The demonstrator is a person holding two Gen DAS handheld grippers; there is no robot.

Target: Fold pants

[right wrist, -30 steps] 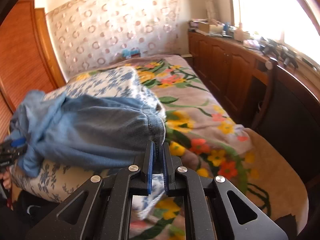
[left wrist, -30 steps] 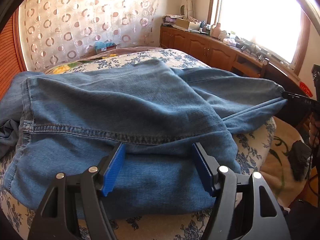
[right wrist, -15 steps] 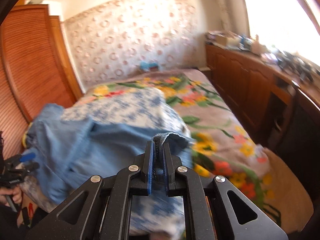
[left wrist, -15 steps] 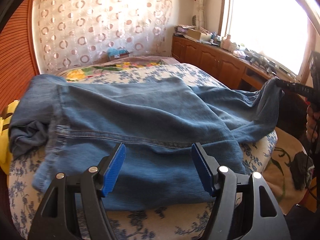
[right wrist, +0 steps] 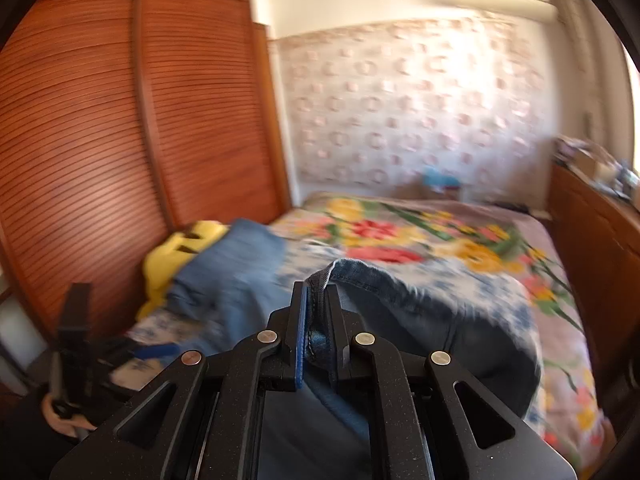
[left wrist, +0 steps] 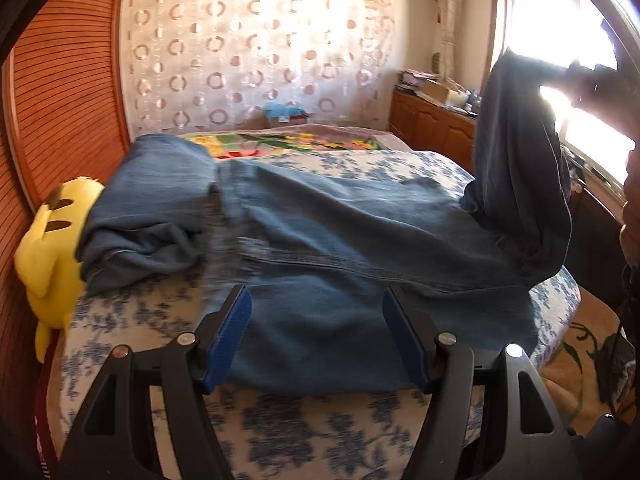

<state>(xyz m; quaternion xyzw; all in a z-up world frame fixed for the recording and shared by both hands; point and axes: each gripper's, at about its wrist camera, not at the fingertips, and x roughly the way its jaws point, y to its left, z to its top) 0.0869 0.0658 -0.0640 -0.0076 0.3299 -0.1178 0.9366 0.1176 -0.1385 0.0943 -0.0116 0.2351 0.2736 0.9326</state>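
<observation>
Blue jeans [left wrist: 340, 240] lie spread across a blue-flowered cushion [left wrist: 320, 424] on the bed. My left gripper [left wrist: 316, 320] hovers open at their near edge, its blue pads wide apart with denim lying flat below them. My right gripper [right wrist: 316, 312] is shut on the hem of one pant leg [right wrist: 352, 276]. In the left wrist view that leg [left wrist: 516, 168] hangs lifted high at the right, under the right gripper [left wrist: 580, 70]. The waist end is bunched at the left [left wrist: 152, 208].
A yellow plush toy [left wrist: 48, 248] leans against the slatted wooden wardrobe [left wrist: 60, 100] at the left. A flowered bedspread [right wrist: 400, 236] covers the far bed. Wooden cabinets [left wrist: 432, 124] run under the bright window at the right. A person's hand [left wrist: 630, 216] shows at the right edge.
The right gripper has lifted the pant leg high and swung it toward the left over the bed. The left gripper has drawn back, and the yellow toy has come into its view.
</observation>
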